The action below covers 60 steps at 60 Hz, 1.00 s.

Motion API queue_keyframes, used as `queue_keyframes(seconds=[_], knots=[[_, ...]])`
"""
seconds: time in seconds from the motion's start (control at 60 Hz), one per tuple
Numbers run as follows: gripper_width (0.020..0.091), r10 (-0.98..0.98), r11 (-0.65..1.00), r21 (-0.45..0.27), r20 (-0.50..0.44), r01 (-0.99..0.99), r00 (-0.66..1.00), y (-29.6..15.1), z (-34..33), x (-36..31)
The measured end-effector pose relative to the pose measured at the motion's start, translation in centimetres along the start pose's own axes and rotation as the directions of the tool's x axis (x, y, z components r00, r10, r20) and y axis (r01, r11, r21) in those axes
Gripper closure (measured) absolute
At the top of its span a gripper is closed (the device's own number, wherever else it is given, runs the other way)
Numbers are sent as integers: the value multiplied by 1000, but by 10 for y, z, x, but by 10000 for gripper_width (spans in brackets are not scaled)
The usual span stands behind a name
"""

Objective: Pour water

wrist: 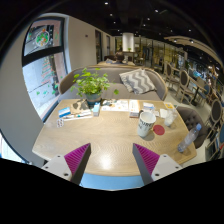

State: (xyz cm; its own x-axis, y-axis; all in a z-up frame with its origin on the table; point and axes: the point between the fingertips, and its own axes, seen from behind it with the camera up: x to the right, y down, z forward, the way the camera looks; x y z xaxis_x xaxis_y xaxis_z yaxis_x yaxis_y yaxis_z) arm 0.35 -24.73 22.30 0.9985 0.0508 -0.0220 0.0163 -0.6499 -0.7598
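Gripper view: the tool [111, 160] hangs spread and empty above the counter [100, 140]; a white cup [147, 123] stands beyond its right finger (likely light, rigid, smooth), best pinched across its mid-wall.

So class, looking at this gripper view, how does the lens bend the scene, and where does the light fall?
In the gripper view, the fisheye lens bows the pale wooden table into a curve; ceiling lamps glow bright, and the open tool sits dim below, with the green potted plant evenly lit.
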Motion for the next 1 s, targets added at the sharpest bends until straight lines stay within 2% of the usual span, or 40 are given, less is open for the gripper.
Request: queue_keyframes(seconds=[0.15,0.333,0.567,0.783,1.0], knots=[[248,40,999,-2,-28,-40,999,7,2,31],[248,76,997,-7,-72,-77,995,33,-6,125],[247,116,992,-24,-140,-121,983,91,3,263],[248,159,987,30,-168,-157,973,112,37,378],[247,155,984,109,-138,-141,978,87,93,432]])
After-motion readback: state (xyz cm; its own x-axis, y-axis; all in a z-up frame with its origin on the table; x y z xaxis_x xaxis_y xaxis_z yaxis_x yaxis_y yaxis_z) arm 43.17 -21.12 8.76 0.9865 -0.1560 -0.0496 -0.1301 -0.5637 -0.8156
